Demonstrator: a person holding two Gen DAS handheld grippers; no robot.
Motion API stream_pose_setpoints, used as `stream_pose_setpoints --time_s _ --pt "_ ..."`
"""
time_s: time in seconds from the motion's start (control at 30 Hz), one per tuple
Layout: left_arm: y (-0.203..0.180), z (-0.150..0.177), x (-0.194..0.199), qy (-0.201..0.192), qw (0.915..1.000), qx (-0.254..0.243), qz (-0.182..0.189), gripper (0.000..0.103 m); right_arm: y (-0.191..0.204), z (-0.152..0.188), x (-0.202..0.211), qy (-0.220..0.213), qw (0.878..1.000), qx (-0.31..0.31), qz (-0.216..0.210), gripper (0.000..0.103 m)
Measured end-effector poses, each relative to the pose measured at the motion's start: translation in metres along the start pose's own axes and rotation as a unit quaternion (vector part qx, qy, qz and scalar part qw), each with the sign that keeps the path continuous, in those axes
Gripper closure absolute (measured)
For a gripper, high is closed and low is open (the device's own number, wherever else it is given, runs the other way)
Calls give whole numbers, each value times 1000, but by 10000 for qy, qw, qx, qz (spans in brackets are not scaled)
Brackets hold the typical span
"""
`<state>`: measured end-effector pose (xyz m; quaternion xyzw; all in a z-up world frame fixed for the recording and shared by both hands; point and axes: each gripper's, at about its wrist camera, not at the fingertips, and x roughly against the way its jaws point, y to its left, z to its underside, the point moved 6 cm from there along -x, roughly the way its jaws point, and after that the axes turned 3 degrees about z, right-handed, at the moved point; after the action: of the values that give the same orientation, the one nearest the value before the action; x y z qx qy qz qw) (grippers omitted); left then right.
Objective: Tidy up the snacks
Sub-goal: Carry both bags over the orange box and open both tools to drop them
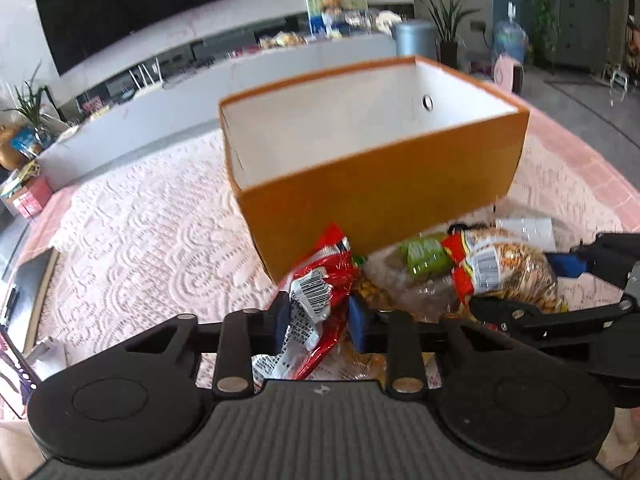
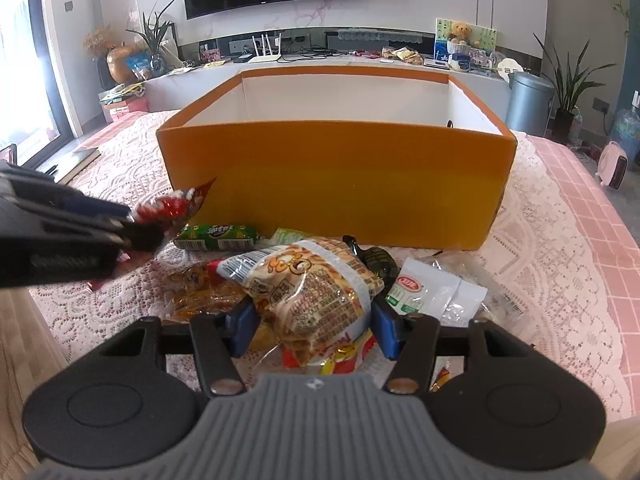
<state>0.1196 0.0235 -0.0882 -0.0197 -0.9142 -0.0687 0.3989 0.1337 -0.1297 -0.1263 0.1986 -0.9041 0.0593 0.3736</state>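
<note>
An orange box (image 1: 380, 196) with a white inside stands open and looks empty on the lace cloth; it also shows in the right wrist view (image 2: 336, 184). My left gripper (image 1: 320, 316) is shut on a red foil snack packet (image 1: 320, 280), lifted just in front of the box; it also shows in the right wrist view (image 2: 176, 208). My right gripper (image 2: 312, 320) is shut on a clear bag of peanut-coloured snacks (image 2: 312, 288), which also shows in the left wrist view (image 1: 508, 268). A green packet (image 2: 216, 237) lies by the box.
More snacks lie in front of the box: a white sachet (image 2: 424, 292), an orange-brown packet (image 2: 200, 296) and a dark item (image 2: 376, 260). The pink lace cloth (image 1: 152, 248) covers the table. A TV unit and plants stand behind.
</note>
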Motion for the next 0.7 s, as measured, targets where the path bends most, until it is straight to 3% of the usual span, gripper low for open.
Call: stream_pose_setpoints --time_s 0.13,0.47,0.7 --pt "9 -5 10 -279 9993 239 -56 79 -2 -1 1 -9 10000 -64 19 47" --pt "20 -23 52 -930 9932 660 247 81 -2 -6 21 -229 9995 -214 40 48" --pt "30 -43 77 -1207 9850 972 759 81 -1 -31 52 -507 9972 -510 -195 48"
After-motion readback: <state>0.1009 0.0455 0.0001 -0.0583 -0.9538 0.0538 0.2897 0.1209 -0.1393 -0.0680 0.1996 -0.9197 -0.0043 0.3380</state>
